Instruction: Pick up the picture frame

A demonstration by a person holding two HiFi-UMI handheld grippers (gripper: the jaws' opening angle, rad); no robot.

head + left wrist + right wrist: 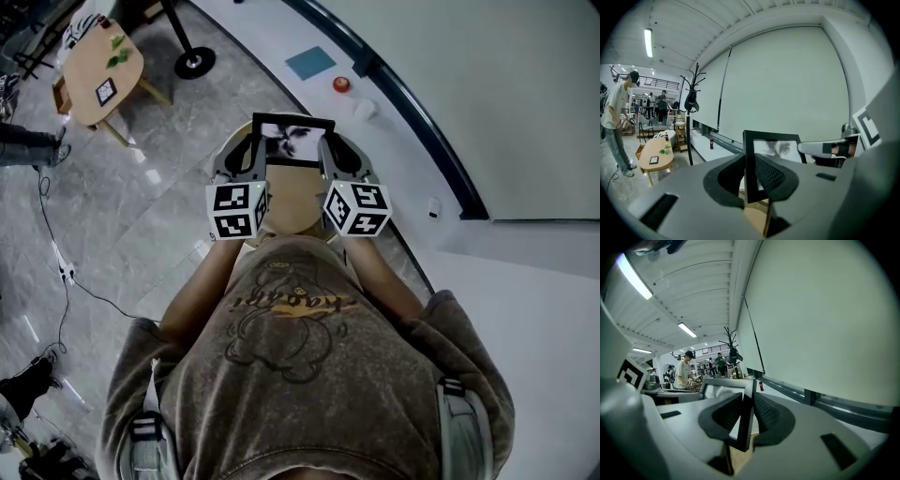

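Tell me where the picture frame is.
Upper middle of the head view: the picture frame is gripped at its sides by the left gripper and right gripper, above a round wooden table.

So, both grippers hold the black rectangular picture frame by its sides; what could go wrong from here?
1. The left gripper and right gripper each pinch only a thin side edge of the black rectangular picture frame, so it might slip and fall onto the round wooden table below.
2. If the two grippers move unevenly, the frame could twist out of one grip.
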